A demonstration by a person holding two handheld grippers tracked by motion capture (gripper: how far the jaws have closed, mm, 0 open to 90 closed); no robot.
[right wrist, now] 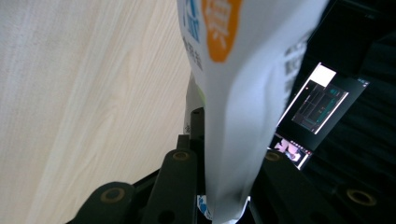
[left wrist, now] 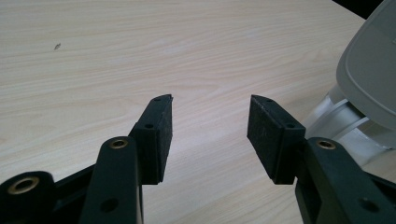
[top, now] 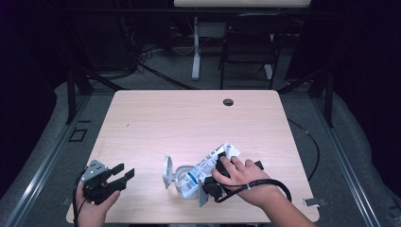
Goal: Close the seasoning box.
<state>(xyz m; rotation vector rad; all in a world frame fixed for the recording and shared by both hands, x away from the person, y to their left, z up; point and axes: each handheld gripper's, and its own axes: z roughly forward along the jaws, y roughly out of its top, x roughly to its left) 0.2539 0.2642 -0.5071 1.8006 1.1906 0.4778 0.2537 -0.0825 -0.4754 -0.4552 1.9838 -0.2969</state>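
White pouch [top: 211, 163], printed in blue and black with an orange patch showing in my right gripper view [right wrist: 233, 93], is lying tilted across the near right part of the table [top: 189, 118], one end pointing toward the far right, the other toward a white stand-like object. My right gripper [top: 213, 182] is pinching the pouch: the jaws are standing narrow with the film pressed between them, and in the right gripper view the pouch is rising straight up out of the jaws. My right hand [top: 241, 175] is lying over the gripper body, cable looping off to the right. The white plastic object [top: 172, 175], with a round disc at its left end, is lying just beside the pouch's lower end; whether they are touching I cannot tell. My left gripper [top: 124, 174] is sitting well apart at the near left corner, jaws standing wide with nothing between them, only bare wood [left wrist: 140, 56] below, and the white object's grey-white edge [left wrist: 369, 84] is showing at the right of that view.
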